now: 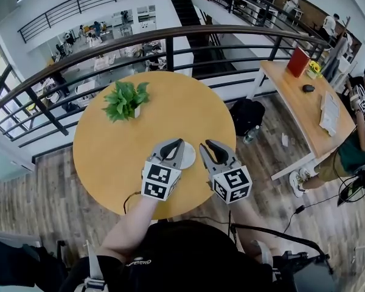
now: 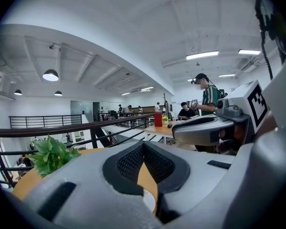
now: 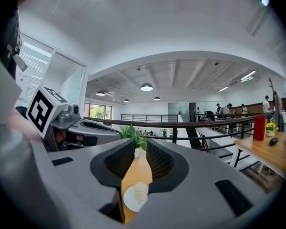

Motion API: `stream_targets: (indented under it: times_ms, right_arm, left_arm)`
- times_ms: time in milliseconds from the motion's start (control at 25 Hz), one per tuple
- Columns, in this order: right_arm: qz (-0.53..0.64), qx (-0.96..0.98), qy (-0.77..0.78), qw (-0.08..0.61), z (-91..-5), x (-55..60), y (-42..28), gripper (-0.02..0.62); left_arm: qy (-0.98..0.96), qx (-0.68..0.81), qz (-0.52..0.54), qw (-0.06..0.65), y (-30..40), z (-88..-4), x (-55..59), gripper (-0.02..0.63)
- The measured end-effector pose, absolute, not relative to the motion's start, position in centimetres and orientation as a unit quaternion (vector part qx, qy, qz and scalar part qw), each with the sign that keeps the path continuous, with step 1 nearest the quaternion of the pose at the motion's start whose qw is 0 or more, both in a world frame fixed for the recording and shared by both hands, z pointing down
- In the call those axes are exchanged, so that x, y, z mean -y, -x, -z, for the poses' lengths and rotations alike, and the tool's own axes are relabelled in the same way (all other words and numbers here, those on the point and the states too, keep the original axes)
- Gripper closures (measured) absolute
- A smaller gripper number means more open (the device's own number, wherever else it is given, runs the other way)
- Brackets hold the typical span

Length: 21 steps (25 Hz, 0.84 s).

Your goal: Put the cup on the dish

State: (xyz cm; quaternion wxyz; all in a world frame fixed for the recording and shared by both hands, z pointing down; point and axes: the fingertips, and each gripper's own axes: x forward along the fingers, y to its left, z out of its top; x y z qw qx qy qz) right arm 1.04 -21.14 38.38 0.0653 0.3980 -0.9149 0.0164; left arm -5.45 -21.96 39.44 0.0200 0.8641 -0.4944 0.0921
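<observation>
A round wooden table (image 1: 109, 157) stands on a mezzanine floor, close in front of me, and both my grippers hover over its near right part. My left gripper (image 1: 179, 142) has its fingers clenched together with nothing between them. Its tips hang just over the near edge of a white dish (image 1: 189, 157). My right gripper (image 1: 207, 145), just to the right of the dish, is clenched too and holds nothing. Looking down along its jaws, I see the small pale cup (image 3: 140, 190) standing upright on the dish, below the fingers and not touching them. From my head view the cup itself is hidden by my left gripper. Farther across the table, toward the left, sits a leafy green plant in a white pot (image 1: 126, 99). Beyond the table's far edge curves a dark railing (image 1: 170, 38). Off to the far right stands a long wooden desk (image 1: 298, 108) with people near it.
</observation>
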Motion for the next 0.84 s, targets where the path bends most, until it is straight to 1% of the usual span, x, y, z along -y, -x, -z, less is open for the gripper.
stream_targets:
  times_ms: [840]
  right_arm:
    - [-0.024, 0.914, -0.398, 0.07, -38.84, 21.0, -0.91, 0.528]
  left_arm:
    - [-0.865, 0.493, -0.093, 0.035, 5.69, -39.98, 21.89, 0.601]
